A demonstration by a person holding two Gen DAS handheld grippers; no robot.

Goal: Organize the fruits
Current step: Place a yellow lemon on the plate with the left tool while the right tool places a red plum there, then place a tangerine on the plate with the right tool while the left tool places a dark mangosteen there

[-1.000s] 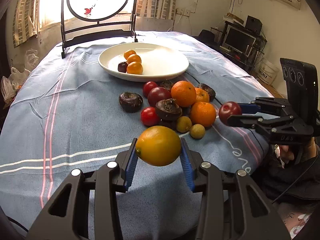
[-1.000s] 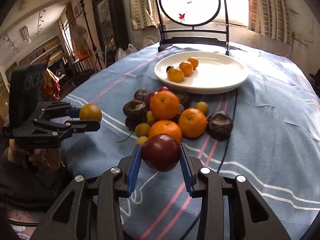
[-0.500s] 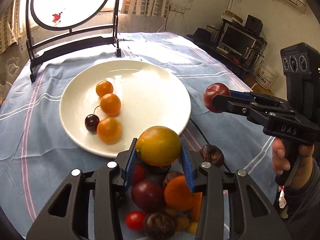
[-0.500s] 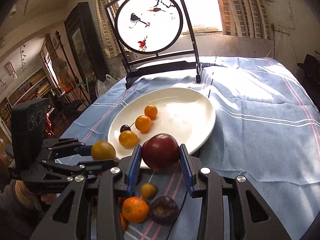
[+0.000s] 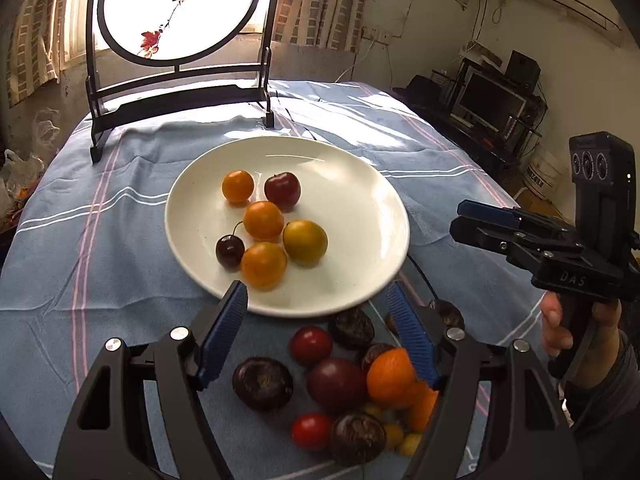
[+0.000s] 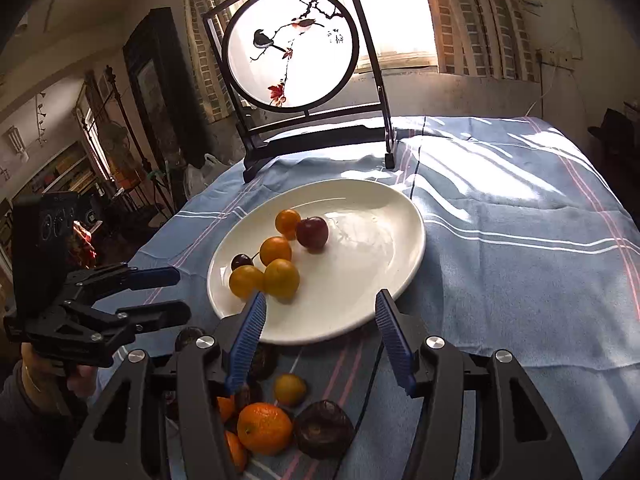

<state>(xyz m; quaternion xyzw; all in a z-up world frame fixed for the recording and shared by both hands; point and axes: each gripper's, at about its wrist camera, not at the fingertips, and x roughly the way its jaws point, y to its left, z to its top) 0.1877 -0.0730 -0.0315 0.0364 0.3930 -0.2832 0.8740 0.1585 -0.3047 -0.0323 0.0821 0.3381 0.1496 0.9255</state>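
A white plate (image 5: 360, 208) (image 6: 372, 264) holds several fruits: orange ones, a dark cherry (image 5: 230, 251), a yellow-orange fruit (image 5: 305, 242) (image 6: 245, 281) and a dark red plum (image 5: 282, 190) (image 6: 312, 232). My left gripper (image 5: 318, 300) is open and empty at the plate's near rim. My right gripper (image 6: 320, 312) is open and empty at the plate's near rim; it also shows in the left wrist view (image 5: 472, 220). A pile of oranges (image 5: 390, 372) (image 6: 264, 428), red tomatoes (image 5: 310, 346) and dark round fruits (image 5: 262, 382) lies on the cloth below both grippers.
A round painted screen on a black stand (image 5: 176, 12) (image 6: 292, 48) stands behind the plate. The blue striped tablecloth (image 5: 100, 240) (image 6: 520, 260) covers the table. Shelves with a monitor (image 5: 492, 100) stand at the right wall.
Both grippers have opened. The yellow-orange fruit and the dark red plum have left the grippers and now lie on the plate. Both grippers sit a little closer to the plate.
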